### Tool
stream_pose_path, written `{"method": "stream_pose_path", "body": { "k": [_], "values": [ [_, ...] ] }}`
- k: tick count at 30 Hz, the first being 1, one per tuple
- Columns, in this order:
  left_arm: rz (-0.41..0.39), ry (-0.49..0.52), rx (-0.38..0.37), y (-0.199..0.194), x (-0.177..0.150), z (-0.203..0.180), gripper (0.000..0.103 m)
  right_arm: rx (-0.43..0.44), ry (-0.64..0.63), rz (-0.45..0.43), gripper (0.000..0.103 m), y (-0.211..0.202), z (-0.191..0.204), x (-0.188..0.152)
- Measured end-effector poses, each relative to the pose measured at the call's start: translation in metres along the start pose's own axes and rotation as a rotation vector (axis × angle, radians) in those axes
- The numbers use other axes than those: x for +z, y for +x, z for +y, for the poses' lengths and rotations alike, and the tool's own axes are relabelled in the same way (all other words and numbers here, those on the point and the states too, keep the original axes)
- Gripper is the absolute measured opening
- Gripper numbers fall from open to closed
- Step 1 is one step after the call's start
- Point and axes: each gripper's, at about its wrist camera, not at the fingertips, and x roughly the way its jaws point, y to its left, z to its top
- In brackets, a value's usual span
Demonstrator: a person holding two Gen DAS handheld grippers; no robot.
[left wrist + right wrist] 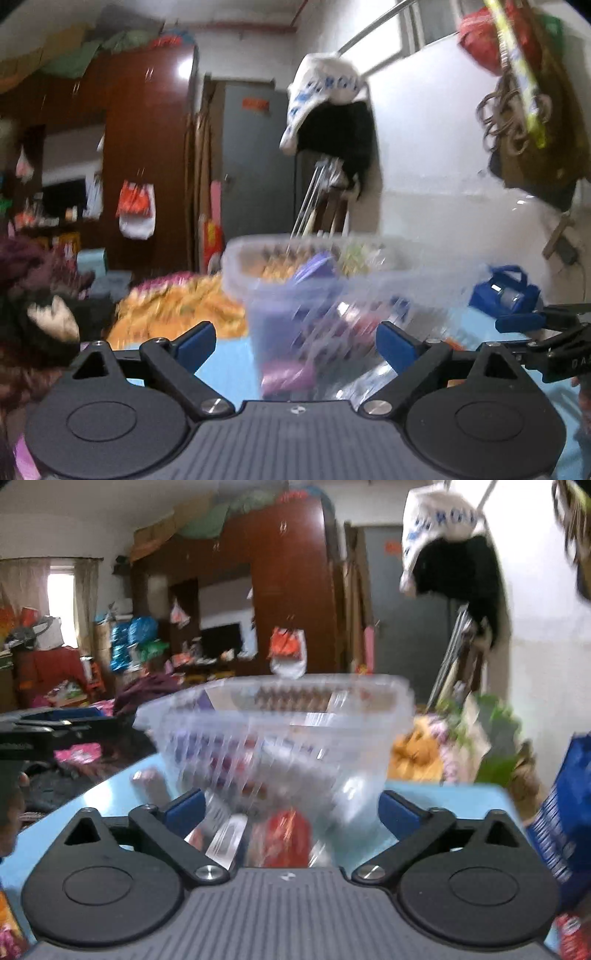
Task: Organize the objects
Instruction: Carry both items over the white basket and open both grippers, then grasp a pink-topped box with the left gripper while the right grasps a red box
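Both claws, left claw (295, 345) and right claw (291, 814), are standing spread and empty around the packet-filled clear tub (273, 738) on the blue bench (110, 794); careless closing is risking tipping it.

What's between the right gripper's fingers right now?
The clear plastic container of packets stands between the open right gripper fingers on the blue table, seen in the right wrist view; contact is too blurred to judge.

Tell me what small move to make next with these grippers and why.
Probably hold still and re-aim before reaching: both views are blurred, and the left gripper and right gripper stand open, empty, facing the clear bin of packets on the blue table.
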Motion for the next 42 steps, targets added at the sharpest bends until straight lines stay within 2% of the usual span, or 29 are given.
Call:
{"method": "stream_pose_path", "body": {
  "k": [1,3,5,8,11,13,17,19,20,21,23,27,31,35,37,42],
  "values": [
    [0.023,-0.024,0.003,0.008,-0.002,0.006,0.095,-0.002,-0.003,0.021,0.079,0.005,-0.001,-0.001],
    [0.064,-0.061,0.004,0.018,-0.005,0.015,0.095,0.001,-0.005,0.049,0.059,0.013,0.001,-0.002],
    [0.105,-0.087,0.011,0.027,-0.008,0.022,0.095,0.011,-0.006,0.082,0.057,0.019,0.002,-0.002],
    [0.122,-0.087,0.011,0.031,-0.008,0.024,0.095,0.010,-0.034,0.122,0.057,0.024,0.005,-0.007],
    [0.136,-0.064,0.020,0.033,-0.008,0.017,0.095,0.009,-0.026,0.117,0.057,0.023,0.003,-0.008],
    [0.156,-0.056,0.033,0.039,-0.007,0.014,0.095,0.004,-0.021,0.109,0.044,0.019,0.001,-0.009],
    [0.178,-0.043,0.064,0.048,-0.007,0.008,0.094,0.015,0.000,0.057,0.036,0.008,-0.002,-0.011],
    [0.186,-0.032,0.090,0.051,-0.007,0.005,0.090,-0.001,0.003,0.025,0.034,0.003,-0.002,-0.011],
    [0.193,-0.025,0.103,0.052,-0.008,0.003,0.081,-0.007,0.001,0.015,0.034,0.002,-0.001,-0.010],
    [0.200,-0.016,0.112,0.054,-0.009,0.002,0.067,-0.016,-0.005,0.008,0.034,0.001,0.000,-0.010],
    [0.218,-0.005,0.091,0.055,-0.011,-0.001,0.048,-0.030,-0.019,-0.001,0.034,0.000,0.003,-0.010],
    [0.149,-0.006,0.087,0.038,-0.012,-0.004,0.048,-0.043,-0.033,-0.007,0.033,0.000,0.006,-0.010],
    [0.020,-0.032,0.044,0.006,-0.014,-0.011,0.048,-0.049,-0.038,-0.023,0.033,-0.002,0.007,-0.010],
    [-0.105,-0.001,0.025,-0.016,-0.019,-0.019,0.048,-0.072,-0.049,-0.058,0.032,-0.006,0.010,-0.011],
    [-0.123,0.005,0.007,-0.019,-0.020,-0.020,0.048,-0.075,-0.053,-0.076,0.032,-0.009,0.011,-0.012],
    [-0.113,0.021,0.007,-0.012,-0.020,-0.024,0.048,-0.086,-0.064,-0.088,0.032,-0.009,0.014,-0.012]
  ]
}}
